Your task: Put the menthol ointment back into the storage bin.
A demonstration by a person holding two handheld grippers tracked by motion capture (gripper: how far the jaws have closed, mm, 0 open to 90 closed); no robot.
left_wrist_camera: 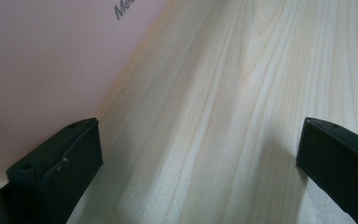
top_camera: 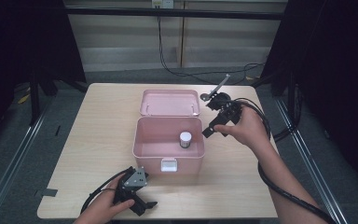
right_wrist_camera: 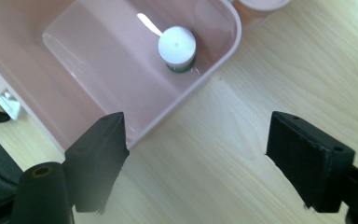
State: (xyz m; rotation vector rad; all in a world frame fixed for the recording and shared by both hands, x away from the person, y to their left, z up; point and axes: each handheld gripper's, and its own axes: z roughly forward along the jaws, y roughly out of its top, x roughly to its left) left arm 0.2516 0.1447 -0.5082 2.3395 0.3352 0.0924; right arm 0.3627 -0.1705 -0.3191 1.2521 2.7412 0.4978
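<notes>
I have the pink box (top_camera: 168, 147) mid-frame in the high view with its lid (top_camera: 170, 102) thrown back, so the small white-capped bottle (top_camera: 185, 139) standing in its right half stays reachable. My right gripper (top_camera: 213, 127) hangs just right of the box rim, angled down-left, jaws wide apart and empty. My left gripper (top_camera: 137, 198) rests low at the bottom left by the box front, jaws spread, gripping nothing.

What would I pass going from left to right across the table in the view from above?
Left gripper → pink box → small white-capped bottle inside the box → right gripper.
</notes>
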